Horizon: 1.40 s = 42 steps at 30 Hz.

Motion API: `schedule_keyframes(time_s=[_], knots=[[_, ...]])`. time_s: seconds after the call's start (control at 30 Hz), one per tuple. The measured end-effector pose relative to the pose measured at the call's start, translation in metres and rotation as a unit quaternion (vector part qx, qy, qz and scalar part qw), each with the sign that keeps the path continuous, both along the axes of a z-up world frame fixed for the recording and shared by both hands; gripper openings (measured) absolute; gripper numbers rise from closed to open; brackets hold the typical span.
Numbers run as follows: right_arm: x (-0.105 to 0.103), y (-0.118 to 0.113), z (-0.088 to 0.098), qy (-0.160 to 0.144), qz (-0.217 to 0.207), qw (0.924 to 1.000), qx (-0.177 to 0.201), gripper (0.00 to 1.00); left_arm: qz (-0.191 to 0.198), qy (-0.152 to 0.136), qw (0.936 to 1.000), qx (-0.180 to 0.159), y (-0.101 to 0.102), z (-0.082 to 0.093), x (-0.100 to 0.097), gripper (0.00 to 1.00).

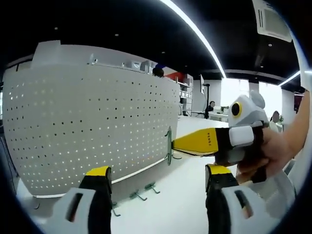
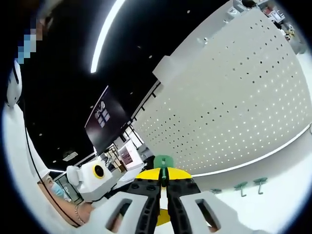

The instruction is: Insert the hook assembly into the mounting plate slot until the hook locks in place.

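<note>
Jaws of the right gripper [image 1: 176, 144] pinch a green hook [image 1: 169, 145] against the pegboard [image 1: 92, 122]; left gripper [image 1: 156, 195] gapes empty.

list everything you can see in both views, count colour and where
pegboard: 1, white with rows of small holes, standing upright on the table
table: 1, white, under the pegboard
held hook: 1, green, gripped by the right gripper at the pegboard's right edge in the left gripper view
loose hooks: at least 3, green, lying on the table along the pegboard's base
ceiling lights: long white strips on a dark ceiling
air conditioner: 1, white, up on the ceiling
hand: 1, holding the right gripper
left gripper: yellow-tipped black jaws, spread apart, empty
right gripper: yellow and black, jaws closed on the held hook
</note>
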State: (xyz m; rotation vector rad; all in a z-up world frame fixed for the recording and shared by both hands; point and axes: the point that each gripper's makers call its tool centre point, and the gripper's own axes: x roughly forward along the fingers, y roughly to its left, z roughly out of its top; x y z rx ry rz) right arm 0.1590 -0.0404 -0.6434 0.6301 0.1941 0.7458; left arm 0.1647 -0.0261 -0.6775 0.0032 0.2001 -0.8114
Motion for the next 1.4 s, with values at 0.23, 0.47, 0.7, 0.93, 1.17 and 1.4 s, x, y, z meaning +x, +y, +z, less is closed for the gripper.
schedule_keyframes(time_s=[0.23, 0.47, 0.7, 0.93, 1.17, 1.4], knots=[[0.002, 0.001, 0.001, -0.007, -0.002, 0.9999, -0.013, 0.00, 0.000, -0.001, 1.0000, 0.000, -0.001, 0.000, 0.000, 0.80], [0.009, -0.006, 0.003, -0.068, -0.031, 0.9847, -0.158, 0.00, 0.002, 0.003, 1.0000, 0.001, 0.000, -0.002, 0.000, 0.79], [0.012, -0.012, 0.004, -0.125, -0.063, 0.9472, -0.288, 0.00, 0.004, 0.006, 1.0000, -0.002, 0.001, -0.002, 0.002, 0.79], [0.015, -0.014, 0.006, -0.119, -0.069, 0.9508, -0.278, 0.00, 0.005, 0.006, 1.0000, -0.003, 0.001, -0.002, 0.001, 0.79], [0.030, -0.026, 0.011, -0.106, -0.095, 0.9549, -0.260, 0.00, 0.006, 0.009, 0.9999, 0.000, 0.006, -0.004, 0.003, 0.77], [0.042, -0.032, 0.018, -0.105, -0.111, 0.9551, -0.254, 0.00, 0.012, 0.006, 0.9999, 0.000, 0.014, -0.003, 0.004, 0.77]])
